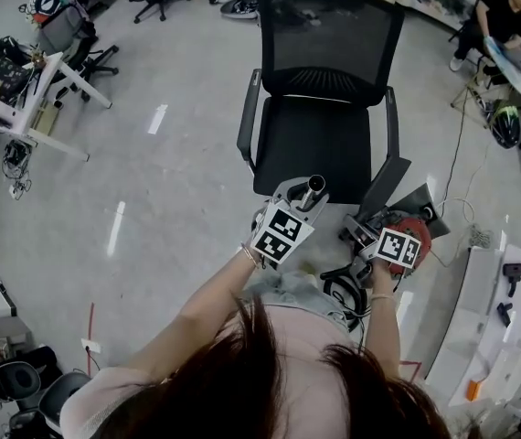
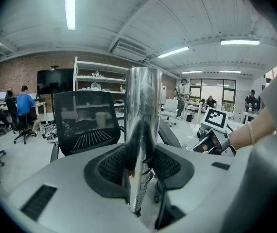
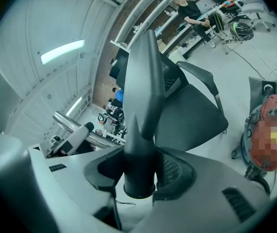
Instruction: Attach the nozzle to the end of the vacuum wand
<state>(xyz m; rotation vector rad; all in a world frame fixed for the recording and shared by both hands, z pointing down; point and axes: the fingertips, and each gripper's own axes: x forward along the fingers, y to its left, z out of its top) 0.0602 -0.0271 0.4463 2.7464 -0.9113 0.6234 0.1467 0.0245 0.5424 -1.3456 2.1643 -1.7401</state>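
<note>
Worker stands before a black mesh office chair (image 1: 320, 80) with a gripper in each hand, seen from the head view. On the left, the left gripper (image 1: 299, 199) is clamped on the chrome vacuum wand (image 1: 313, 187), whose open end points up and away toward the chair seat. Just to its right, the right gripper (image 1: 363, 233) is closed on the black nozzle (image 1: 386, 188), which slants toward the far right. The red vacuum body (image 1: 418, 227) sits on the floor beside it. Wand end and nozzle are near each other but apart.

Left gripper view: the wand rises upright between the pads, which press it on both sides. The other gripper shows low at right.

Right gripper view: the jaws grip the nozzle by its thick lower part. Its round collar sits at the near end under the pads, and its flat tapered tip runs far, over the chair. The wand lies to the left, slanting across the frame.

The join appears to turn on that collar. It faces back toward the worker, while the wand's open end lies to its left and points away. The nozzle likely must swing round until both share one axis.
</note>
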